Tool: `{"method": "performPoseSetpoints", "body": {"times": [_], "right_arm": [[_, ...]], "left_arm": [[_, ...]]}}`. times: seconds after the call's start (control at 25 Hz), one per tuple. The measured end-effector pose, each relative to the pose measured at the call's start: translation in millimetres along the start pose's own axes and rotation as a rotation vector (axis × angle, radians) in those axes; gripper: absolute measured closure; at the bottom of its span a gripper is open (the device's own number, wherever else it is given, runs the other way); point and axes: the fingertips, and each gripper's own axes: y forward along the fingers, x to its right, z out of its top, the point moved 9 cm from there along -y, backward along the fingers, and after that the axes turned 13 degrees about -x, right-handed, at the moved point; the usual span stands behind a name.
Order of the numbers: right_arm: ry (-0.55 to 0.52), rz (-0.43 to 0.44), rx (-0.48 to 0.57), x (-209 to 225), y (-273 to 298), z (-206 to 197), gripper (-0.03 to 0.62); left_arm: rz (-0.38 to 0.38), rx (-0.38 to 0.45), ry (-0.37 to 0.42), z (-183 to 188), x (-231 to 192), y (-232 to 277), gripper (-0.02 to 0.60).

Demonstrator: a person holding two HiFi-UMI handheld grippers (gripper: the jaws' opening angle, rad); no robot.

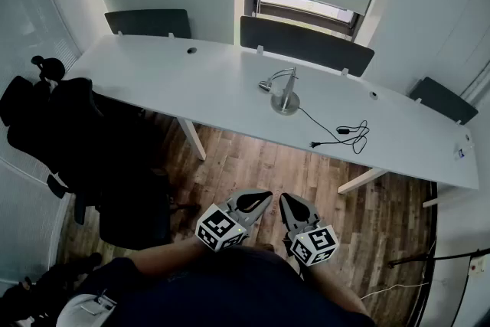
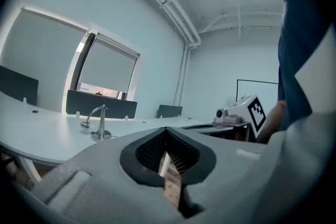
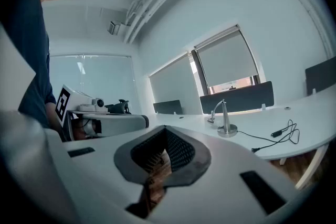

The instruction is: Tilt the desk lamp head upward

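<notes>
One lamp [image 1: 284,94] stands mid-bench [image 1: 176,80], its head [image 1: 266,86] drooping low and its cord [image 1: 346,135] trailing right. Well short of it, the left gripper [image 1: 259,201] and right gripper [image 1: 286,202] wait side by side near the person's body, almost level, jaws closed on nothing, probably poised before reaching.

Navy top [image 1: 230,291], grey left gripper [image 1: 262,197] and right gripper [image 1: 286,201] (white marker cubes [image 1: 222,229]), black-lined jaws.
</notes>
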Motion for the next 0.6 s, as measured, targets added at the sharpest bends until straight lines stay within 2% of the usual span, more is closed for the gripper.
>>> {"method": "performPoseSetpoints", "body": {"times": [0.6], "right_arm": [[-0.026,0.034,-0.002,18,3,8,0.585]], "left_arm": [[0.013,-0.013,0.001,11,1,21,0.575]]}}
